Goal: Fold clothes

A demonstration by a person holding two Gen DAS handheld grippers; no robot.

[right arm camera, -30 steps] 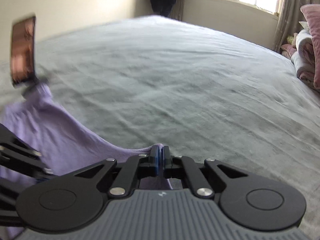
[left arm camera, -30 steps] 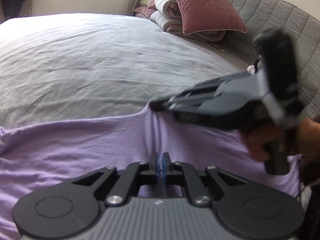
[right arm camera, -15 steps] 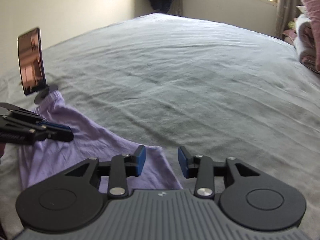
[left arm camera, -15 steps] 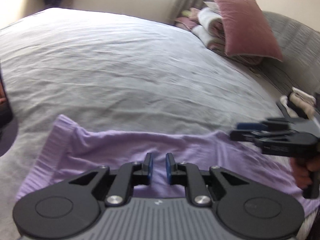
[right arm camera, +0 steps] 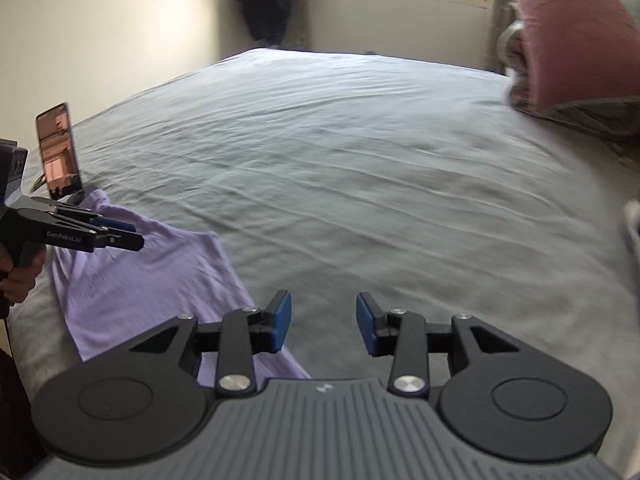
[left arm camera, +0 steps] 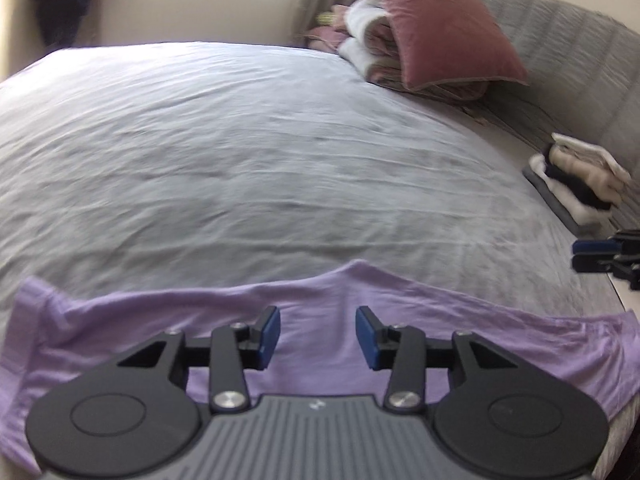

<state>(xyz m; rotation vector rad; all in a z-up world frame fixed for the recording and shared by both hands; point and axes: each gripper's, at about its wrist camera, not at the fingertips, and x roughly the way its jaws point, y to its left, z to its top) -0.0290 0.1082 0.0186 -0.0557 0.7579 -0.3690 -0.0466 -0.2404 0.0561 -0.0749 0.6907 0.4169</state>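
A lilac garment (left arm camera: 320, 312) lies flat along the near edge of the grey bed (left arm camera: 260, 152). It also shows at the lower left in the right wrist view (right arm camera: 152, 280). My left gripper (left arm camera: 317, 336) is open and empty, just above the garment's middle. My right gripper (right arm camera: 323, 322) is open and empty, over the bed sheet (right arm camera: 360, 180) just right of the garment's end. The left gripper shows from the side in the right wrist view (right arm camera: 120, 236). The right gripper's tips show at the right edge of the left wrist view (left arm camera: 592, 254).
A pink pillow (left arm camera: 440, 24) leans on folded bedding (left arm camera: 372, 48) at the bed's far right. A small pile of folded clothes (left arm camera: 580, 176) lies by the grey headboard (left arm camera: 580, 60). A phone on a stand (right arm camera: 58, 152) stands at the bed's left edge.
Both grippers were shut on the lilac garment's edge a second ago. They have opened and let it go, pulled apart and drawn back; the garment now lies flat.
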